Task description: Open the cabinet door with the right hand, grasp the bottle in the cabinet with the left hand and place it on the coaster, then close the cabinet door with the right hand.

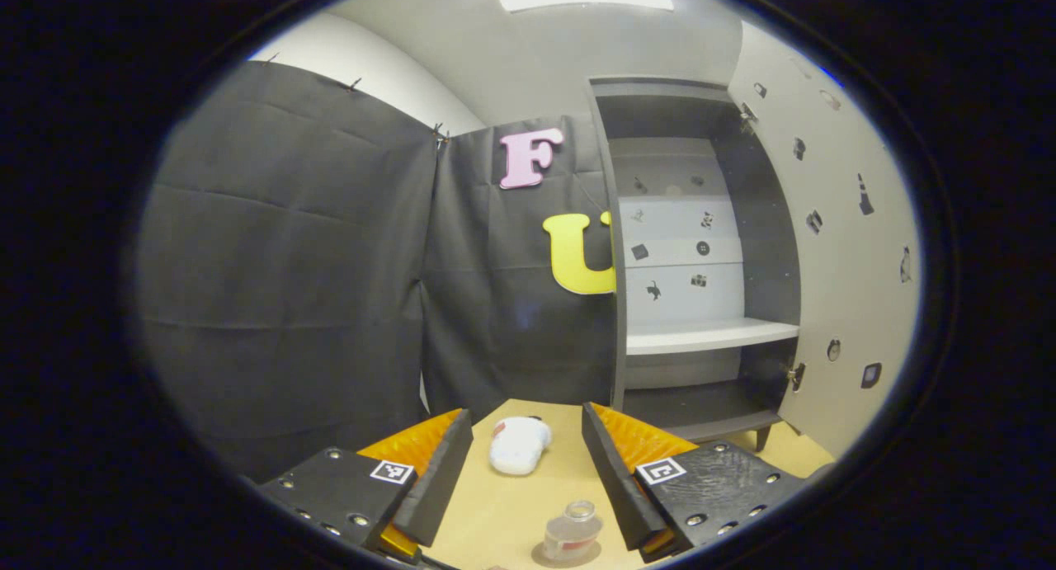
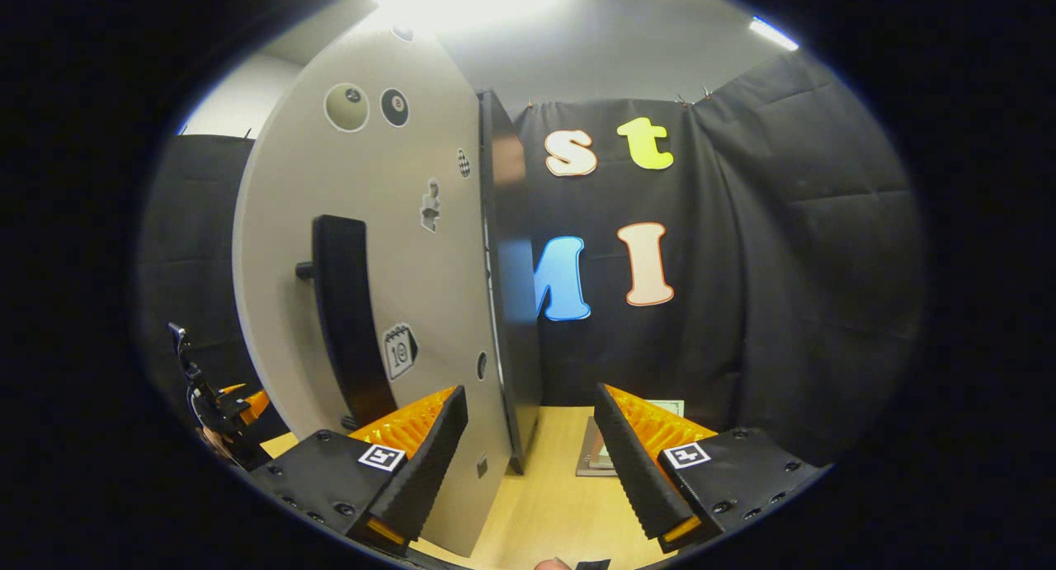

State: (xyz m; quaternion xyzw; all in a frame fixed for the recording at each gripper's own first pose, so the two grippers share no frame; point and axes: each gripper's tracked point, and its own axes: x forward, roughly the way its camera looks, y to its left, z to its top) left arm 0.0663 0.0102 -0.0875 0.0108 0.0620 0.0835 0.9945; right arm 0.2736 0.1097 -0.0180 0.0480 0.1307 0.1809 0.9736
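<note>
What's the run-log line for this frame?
door: open | bottle: upright on coaster | left gripper: open, empty | right gripper: open, by door | shelf: bare

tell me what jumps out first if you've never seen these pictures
The cabinet stands wide open at the back of the table, its white shelf bare and its door, dotted with stickers, swung out with a long dark handle. Nearer, the bottle stands on the coaster between the fingers of the open left gripper, with a white crumpled object beyond it.

A white crumpled object lies on the table.
</note>
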